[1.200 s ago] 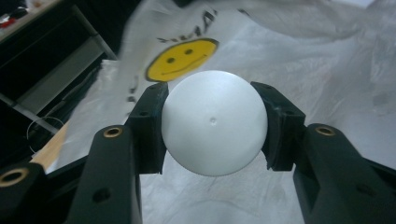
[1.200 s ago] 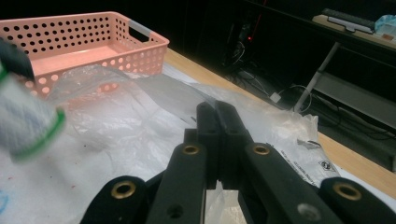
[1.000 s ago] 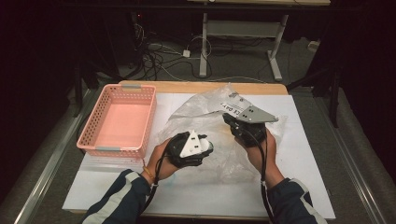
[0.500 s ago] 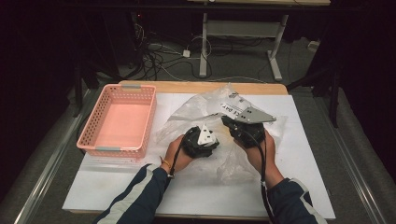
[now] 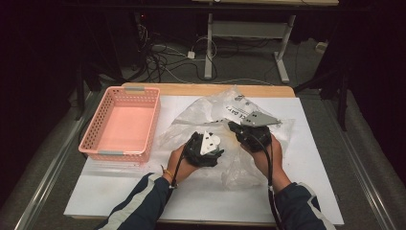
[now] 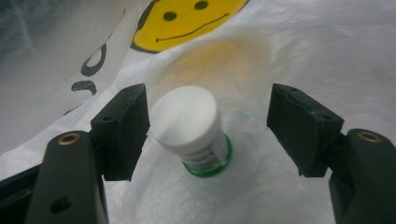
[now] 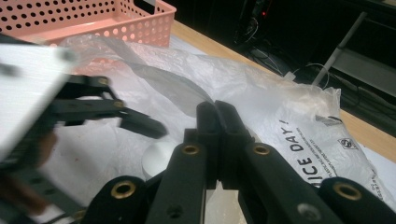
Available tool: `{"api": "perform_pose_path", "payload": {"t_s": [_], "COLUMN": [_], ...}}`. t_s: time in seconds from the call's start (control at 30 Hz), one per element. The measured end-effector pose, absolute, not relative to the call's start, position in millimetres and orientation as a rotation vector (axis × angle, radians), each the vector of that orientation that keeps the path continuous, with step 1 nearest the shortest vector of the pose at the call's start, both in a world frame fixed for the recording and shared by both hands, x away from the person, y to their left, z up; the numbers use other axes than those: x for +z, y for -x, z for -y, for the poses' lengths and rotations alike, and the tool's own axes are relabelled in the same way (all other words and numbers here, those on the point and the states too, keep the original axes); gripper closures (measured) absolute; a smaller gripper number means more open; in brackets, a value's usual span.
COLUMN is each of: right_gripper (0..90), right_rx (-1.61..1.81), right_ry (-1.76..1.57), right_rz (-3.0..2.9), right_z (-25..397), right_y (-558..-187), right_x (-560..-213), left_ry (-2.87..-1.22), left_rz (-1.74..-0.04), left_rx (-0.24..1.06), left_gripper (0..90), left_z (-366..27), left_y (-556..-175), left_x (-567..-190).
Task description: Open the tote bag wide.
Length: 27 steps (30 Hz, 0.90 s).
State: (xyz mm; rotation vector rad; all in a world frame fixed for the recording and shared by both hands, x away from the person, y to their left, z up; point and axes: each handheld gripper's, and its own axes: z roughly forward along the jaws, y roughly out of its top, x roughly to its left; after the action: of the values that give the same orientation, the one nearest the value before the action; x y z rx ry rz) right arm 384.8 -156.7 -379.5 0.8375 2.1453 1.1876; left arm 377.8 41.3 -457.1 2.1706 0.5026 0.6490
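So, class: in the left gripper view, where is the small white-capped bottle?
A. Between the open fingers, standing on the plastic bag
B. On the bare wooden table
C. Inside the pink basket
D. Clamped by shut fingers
A: the white-capped bottle stands on the plastic bag, with the left gripper fingers apart on either side.

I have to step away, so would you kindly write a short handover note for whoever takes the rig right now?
Left gripper: open, its jaws either side of a small white-capped jar with a green base, not yet closed on it.
Right gripper: jaws shut; what they pinch, if anything, cannot be told, though they sit at the plastic bag.
The jar stands inside the bag, which lies on the white sheet at mid-table. The pink basket at the left holds nothing I can see.
Done: bag opened, left gripper lined up on the jar.
Left, probably: close on the jar and lift it out, perhaps into the basket.
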Motion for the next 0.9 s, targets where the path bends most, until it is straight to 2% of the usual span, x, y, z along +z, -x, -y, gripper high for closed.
{"api": "perform_pose_path", "payload": {"t_s": [0.17, 0.3, 0.37, 0.43, 0.6, 0.73, 0.9], "right_gripper": [90.0, 90.0, 90.0, 90.0, 90.0, 90.0, 90.0], "right_rx": [1.177, 1.163, 1.167, 1.159, 1.159, 1.183, 1.190], "right_ry": [-0.840, -0.831, -0.838, -0.834, -0.835, -0.832, -0.834], "right_rz": [-2.161, -2.170, -2.171, -2.179, -2.187, -2.181, -2.165], "right_z": [157, 158, 160, 162, 167, 176, 185], "right_y": [-385, -384, -383, -383, -380, -375, -370], "right_x": [-383, -384, -383, -384, -384, -378, -372], "left_ry": [-2.153, -2.071, -2.043, -2.036, -2.022, -2.068, -2.154], "left_rz": [-0.350, -0.314, -0.336, -0.376, -0.550, -0.636, -0.693], "left_rx": [0.707, 0.753, 0.785, 0.845, 0.889, 0.878, 0.827], "left_gripper": [29.4, 29.1, 28.6, 23.2, 23.0, 23.0, 23.1], "left_z": [-51, -73, -86, -98, -135, -153, -157], "left_y": [-342, -320, -316, -317, -328, -334, -342], "left_x": [-439, -416, -408, -402, -400, -404, -412]}}
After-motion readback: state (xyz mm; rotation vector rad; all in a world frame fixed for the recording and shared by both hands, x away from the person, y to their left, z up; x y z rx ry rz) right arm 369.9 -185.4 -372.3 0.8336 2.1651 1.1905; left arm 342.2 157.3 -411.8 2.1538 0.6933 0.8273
